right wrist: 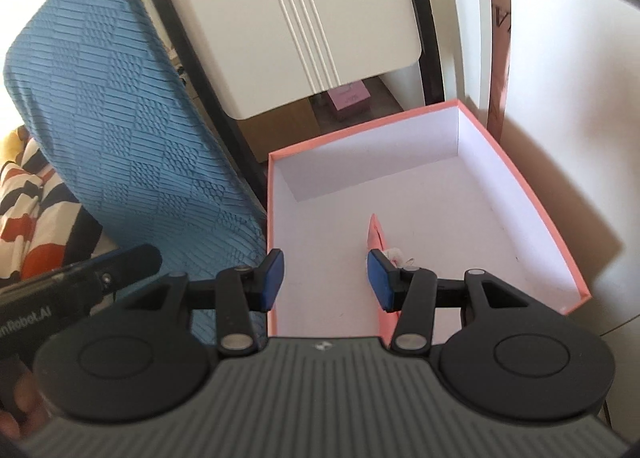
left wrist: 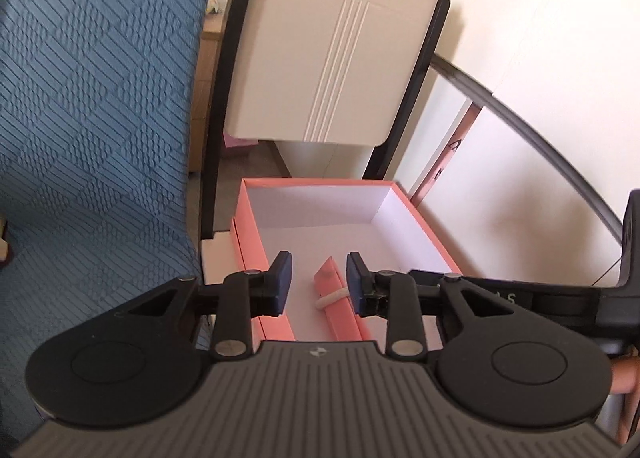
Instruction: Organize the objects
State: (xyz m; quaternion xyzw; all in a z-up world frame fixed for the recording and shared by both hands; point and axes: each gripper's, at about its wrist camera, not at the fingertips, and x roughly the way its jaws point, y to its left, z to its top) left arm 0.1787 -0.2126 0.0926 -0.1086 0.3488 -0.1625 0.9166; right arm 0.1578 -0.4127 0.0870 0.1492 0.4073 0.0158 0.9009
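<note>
Pink box (left wrist: 420,234) sits open at the centre of both frames, white inside, with a slim pink package (left wrist: 340,306) tied by a white band lying on its floor toward the lower middle. Left claw (left wrist: 319,284) hovers spread wide over that package, gripping nothing. Right claw (right wrist: 326,280) is likewise wide and empty, blue chair cushion (right wrist: 120,118) at its left.

We see an open pink box (left wrist: 416,218) with a white inside at centre frame; a slim pink packet (left wrist: 340,306), banded in white, lies on its floor, low centre.
</note>
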